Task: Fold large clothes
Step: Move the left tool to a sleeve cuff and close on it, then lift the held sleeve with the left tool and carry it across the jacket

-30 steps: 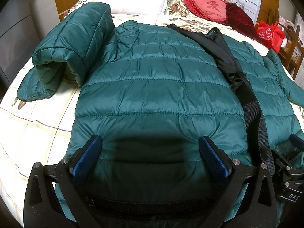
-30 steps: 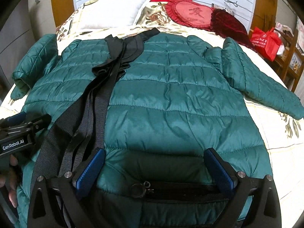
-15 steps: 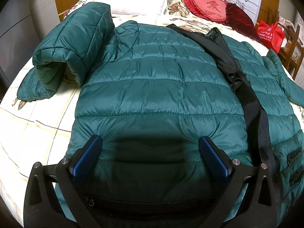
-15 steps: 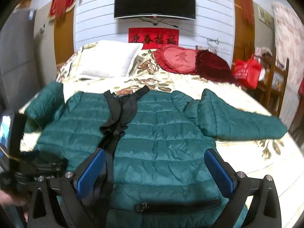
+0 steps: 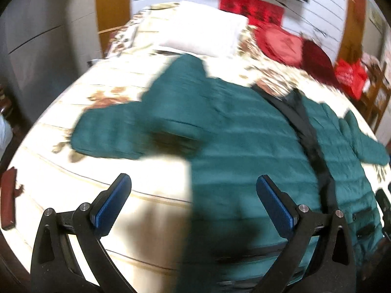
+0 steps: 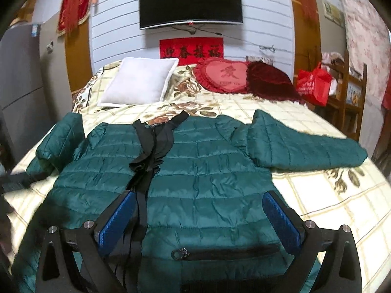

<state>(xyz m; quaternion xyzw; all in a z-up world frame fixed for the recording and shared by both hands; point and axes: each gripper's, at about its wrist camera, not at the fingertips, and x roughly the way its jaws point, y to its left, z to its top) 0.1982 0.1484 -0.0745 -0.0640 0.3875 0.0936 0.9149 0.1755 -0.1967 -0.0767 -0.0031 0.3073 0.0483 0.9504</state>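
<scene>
A dark green quilted jacket (image 6: pixel 202 180) lies flat on the bed, front up, with a black strip (image 6: pixel 149 156) along its opening. Its right sleeve (image 6: pixel 300 144) stretches out to the right; its left sleeve (image 6: pixel 58 136) is bunched at the left. In the blurred left wrist view the jacket (image 5: pixel 244 151) fills the right half, its sleeve (image 5: pixel 122 131) spread left. My right gripper (image 6: pixel 198 217) is open and empty above the jacket's hem and pocket zip (image 6: pixel 180 254). My left gripper (image 5: pixel 190 205) is open and empty above the jacket's left edge.
The bed (image 6: pixel 342 210) has a cream floral checked cover. A white pillow (image 6: pixel 139 83) and two red cushions (image 6: pixel 227 75) lie at the head. A red bag (image 6: pixel 315 83) and wooden shelf stand at the right. A grey cabinet (image 6: pixel 19 78) stands left.
Both grippers have lifted and drawn back from the jacket's hem. The left one has swung left and is in motion, so its view is blurred. Both stay open.
</scene>
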